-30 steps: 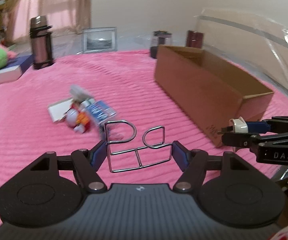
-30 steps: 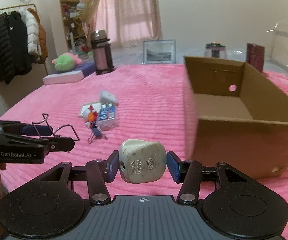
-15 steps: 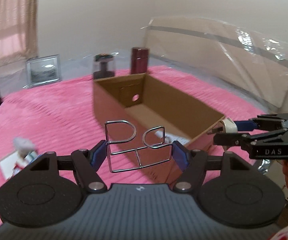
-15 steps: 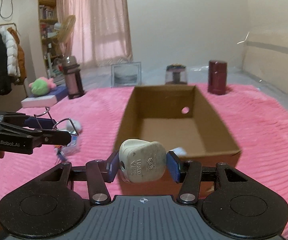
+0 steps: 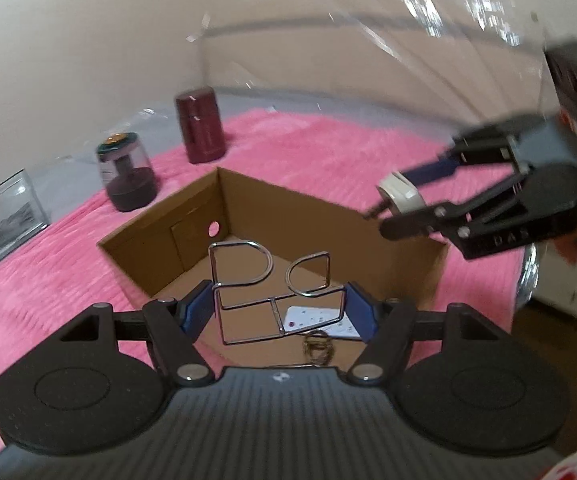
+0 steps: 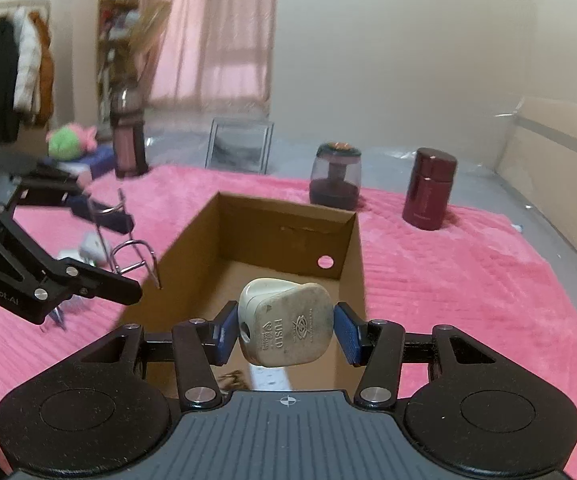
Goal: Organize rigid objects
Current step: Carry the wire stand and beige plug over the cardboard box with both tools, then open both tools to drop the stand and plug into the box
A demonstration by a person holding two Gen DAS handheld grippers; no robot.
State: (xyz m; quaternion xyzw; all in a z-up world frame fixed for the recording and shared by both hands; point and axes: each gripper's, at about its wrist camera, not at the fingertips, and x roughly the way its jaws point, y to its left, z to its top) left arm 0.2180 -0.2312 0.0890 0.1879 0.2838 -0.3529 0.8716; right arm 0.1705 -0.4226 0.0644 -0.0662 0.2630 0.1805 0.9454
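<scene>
Above an open cardboard box [image 6: 352, 240] on a pink bedspread [image 6: 448, 272], the left gripper [image 5: 278, 312] pinches a wire puzzle [image 5: 272, 292] while the right gripper [image 6: 286, 334] clamps a white plug [image 6: 286, 328].

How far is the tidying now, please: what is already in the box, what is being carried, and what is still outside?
Done: a white card and a small metal ring piece lie in the cardboard box.
In hand: the left gripper holds a wire puzzle and the right gripper a beige plug, both over the box, not yet released.
Left: a few small items on the pink blanket.
</scene>
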